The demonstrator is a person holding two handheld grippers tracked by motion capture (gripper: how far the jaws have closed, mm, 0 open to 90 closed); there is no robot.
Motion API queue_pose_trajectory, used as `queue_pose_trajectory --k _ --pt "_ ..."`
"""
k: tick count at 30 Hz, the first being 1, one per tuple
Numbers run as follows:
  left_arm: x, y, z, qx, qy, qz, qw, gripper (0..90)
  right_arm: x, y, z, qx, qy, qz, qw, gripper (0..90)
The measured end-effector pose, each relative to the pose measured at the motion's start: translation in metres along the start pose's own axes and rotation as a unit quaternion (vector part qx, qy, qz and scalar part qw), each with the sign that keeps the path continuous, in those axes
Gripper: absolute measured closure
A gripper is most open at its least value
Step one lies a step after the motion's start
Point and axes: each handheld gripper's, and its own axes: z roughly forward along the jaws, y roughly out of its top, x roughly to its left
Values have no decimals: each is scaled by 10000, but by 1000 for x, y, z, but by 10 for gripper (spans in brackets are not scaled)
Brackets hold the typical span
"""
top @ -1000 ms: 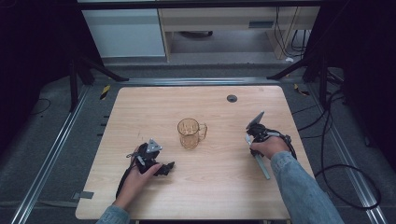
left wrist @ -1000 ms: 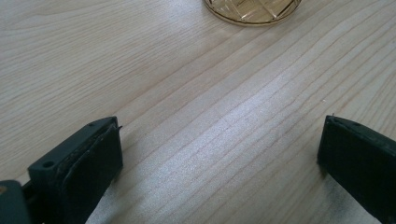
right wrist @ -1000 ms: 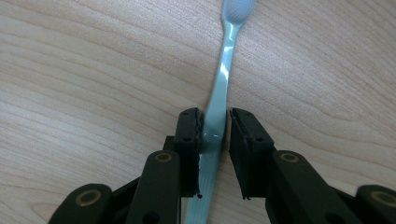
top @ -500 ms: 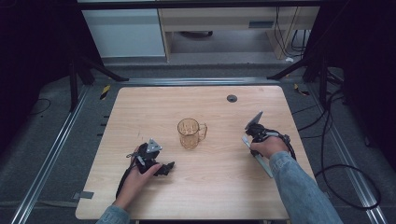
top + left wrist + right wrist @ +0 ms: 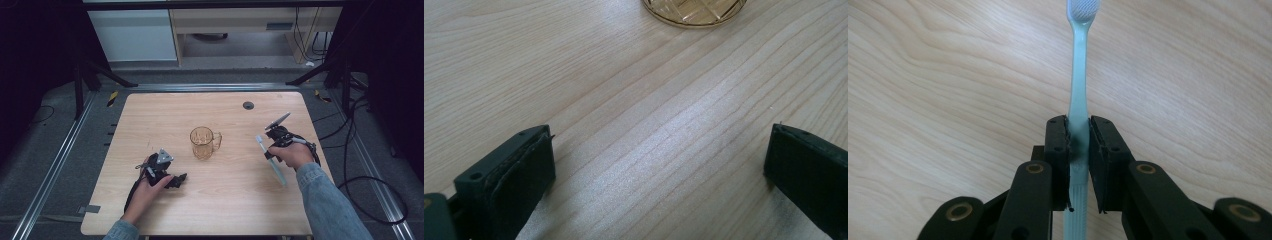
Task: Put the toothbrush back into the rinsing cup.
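Since a second ago my right gripper (image 5: 270, 141) has closed its jaws on the toothbrush (image 5: 272, 162) and begun lifting it off the counter (image 5: 150, 110), while my left gripper (image 5: 167, 177) has not budged.

From the high view, the glass mug (image 5: 204, 143) stands mid-counter with its handle turned toward my right side. The toothbrush hangs in my right gripper, well to the right of the mug, its head pointing toward the mug and its long handle trailing back under my hand. My left gripper rests on the counter, down and to the left of the mug.

In the left gripper view, my jaws stand wide apart with nothing but bare wood between them, and the base of the mug (image 5: 694, 12) sits just ahead.

In the right gripper view, the jaws are pinched tight on the handle of the toothbrush (image 5: 1079, 100), with the bristled head far out in front.

My worry is the grip: the handle is thin and smooth, and I hold it well back from the head, so it could swivel or slide between the pads as I carry it. If it droops, the head may strike the mug's rim instead of dropping in, and a knock could tip the mug, since my left gripper is not steadying it.
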Motion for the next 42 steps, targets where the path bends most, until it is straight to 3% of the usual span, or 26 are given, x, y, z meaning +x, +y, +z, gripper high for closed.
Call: queue_pose_trajectory --k 4,5,13,20,25,34,35,36,37,39,42 --pt "0 0 0 0 1 0 10000 0 7 2 -9 -240 124 -63 9996 791" --pt "0 0 0 0 1 -1 10000 0 12 4 -14 -434 189 -90 9988 790" --pt "0 0 0 -1 1 -3 10000 0 26 9 -26 -1011 410 -220 9938 790" --pt "0 0 0 0 2 -2 10000 0 34 11 -31 -1397 451 -287 9887 791" --pt "0 0 0 0 2 -2 10000 0 43 8 -31 -1659 373 -205 9852 790" --pt "0 0 0 -1 2 -2 10000 0 65 5 -27 -2345 24 -72 9721 790" --pt "0 0 0 -1 2 -2 10000 0 65 5 -27 -2345 24 -72 9721 790" --pt "0 0 0 -1 2 -3 10000 0 69 6 -28 -2469 -26 -21 9690 790" --pt "0 0 0 -1 2 -3 10000 0 69 6 -28 -2469 -26 -21 9690 790" --pt "0 0 0 -1 2 -3 10000 0 74 7 -27 -2640 -87 15 9645 790" --pt "0 0 0 -1 2 -2 10000 0 76 8 -27 -2732 -122 51 9619 790"
